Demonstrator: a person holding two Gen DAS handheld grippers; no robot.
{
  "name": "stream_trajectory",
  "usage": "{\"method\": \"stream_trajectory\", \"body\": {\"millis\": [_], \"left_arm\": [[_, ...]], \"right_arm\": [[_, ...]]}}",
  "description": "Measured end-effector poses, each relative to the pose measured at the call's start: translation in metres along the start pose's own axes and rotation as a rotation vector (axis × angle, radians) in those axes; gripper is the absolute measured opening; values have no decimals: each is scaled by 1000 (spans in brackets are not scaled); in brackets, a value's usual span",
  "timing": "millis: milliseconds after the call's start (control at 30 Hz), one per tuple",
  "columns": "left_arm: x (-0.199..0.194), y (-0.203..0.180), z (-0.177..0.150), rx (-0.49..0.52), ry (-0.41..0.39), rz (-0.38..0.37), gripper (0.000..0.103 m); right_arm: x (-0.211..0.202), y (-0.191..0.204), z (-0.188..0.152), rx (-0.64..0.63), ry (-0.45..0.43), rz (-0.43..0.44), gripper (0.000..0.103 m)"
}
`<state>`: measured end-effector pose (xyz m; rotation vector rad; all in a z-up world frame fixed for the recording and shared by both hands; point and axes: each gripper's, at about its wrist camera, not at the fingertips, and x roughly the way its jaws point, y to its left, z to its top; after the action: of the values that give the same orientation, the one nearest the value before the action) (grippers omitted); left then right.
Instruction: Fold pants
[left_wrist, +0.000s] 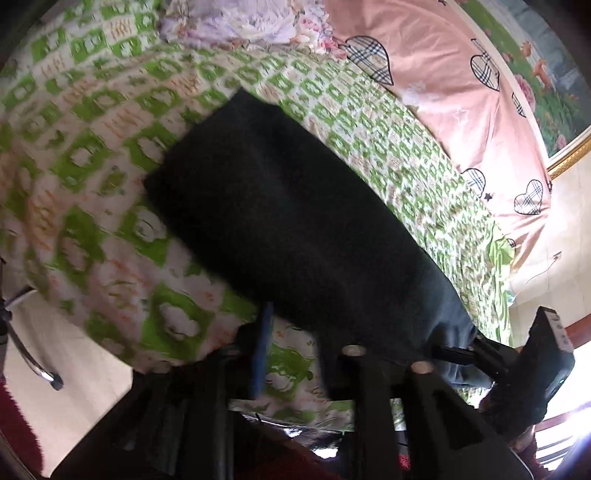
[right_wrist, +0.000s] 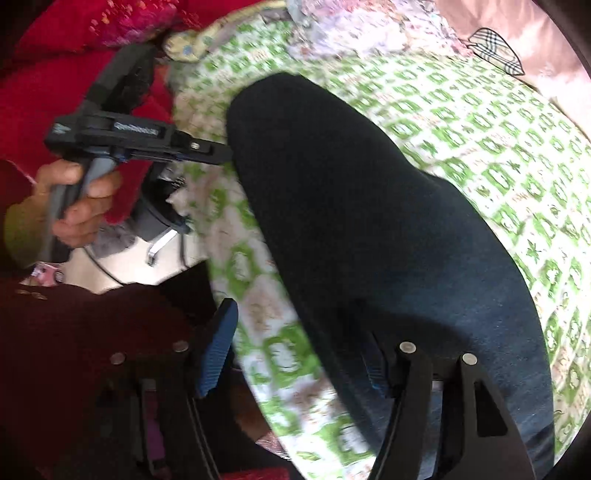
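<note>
Dark blue pants (left_wrist: 288, 221) lie as a long folded strip across the green-and-white patterned bedsheet (left_wrist: 110, 147). My left gripper (left_wrist: 295, 339) stands open at the strip's near edge. Its blue pad (left_wrist: 262, 350) is over the sheet and its other finger is dark against the cloth. In the right wrist view the pants (right_wrist: 369, 203) fill the middle. My right gripper (right_wrist: 295, 328) is open, with the near edge of the pants lying loose between its blue pad (right_wrist: 218, 350) and its other finger. A hand (right_wrist: 81, 199) holds the left gripper (right_wrist: 218, 155), its tips at the pants' far-left edge.
A pink cover with checked hearts (left_wrist: 461, 92) lies beyond the sheet, and a floral pillow (left_wrist: 251, 22) sits at the back. Red bedding (right_wrist: 55, 74) lies to the left. The bed's edge drops to a pale floor (left_wrist: 74, 362). A framed flower picture (left_wrist: 546, 74) hangs at the right.
</note>
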<state>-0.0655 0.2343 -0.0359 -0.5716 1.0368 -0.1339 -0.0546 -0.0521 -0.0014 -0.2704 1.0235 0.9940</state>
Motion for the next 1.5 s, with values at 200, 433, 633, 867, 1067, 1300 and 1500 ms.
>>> {"method": "stream_trajectory", "body": {"millis": [200, 433, 633, 867, 1067, 1300, 1500], "left_arm": [[-13, 11, 25, -112, -54, 108, 74], [-4, 29, 47, -229, -40, 147, 74], [20, 40, 44, -217, -7, 152, 69], [33, 35, 50, -194, -76, 85, 53], [19, 32, 59, -136, -166, -98, 16], [-7, -17, 86, 139, -298, -146, 16], [19, 8, 73, 206, -205, -43, 16]], "right_arm": [[-29, -64, 30, 221, -189, -21, 64], [-2, -145, 67, 405, -167, -113, 64], [51, -149, 78, 314, 32, -91, 48], [60, -110, 85, 138, 109, -101, 19], [35, -101, 80, 145, 12, -145, 12], [-13, -121, 106, 276, -254, -287, 0], [22, -129, 107, 325, -162, -204, 6]]}}
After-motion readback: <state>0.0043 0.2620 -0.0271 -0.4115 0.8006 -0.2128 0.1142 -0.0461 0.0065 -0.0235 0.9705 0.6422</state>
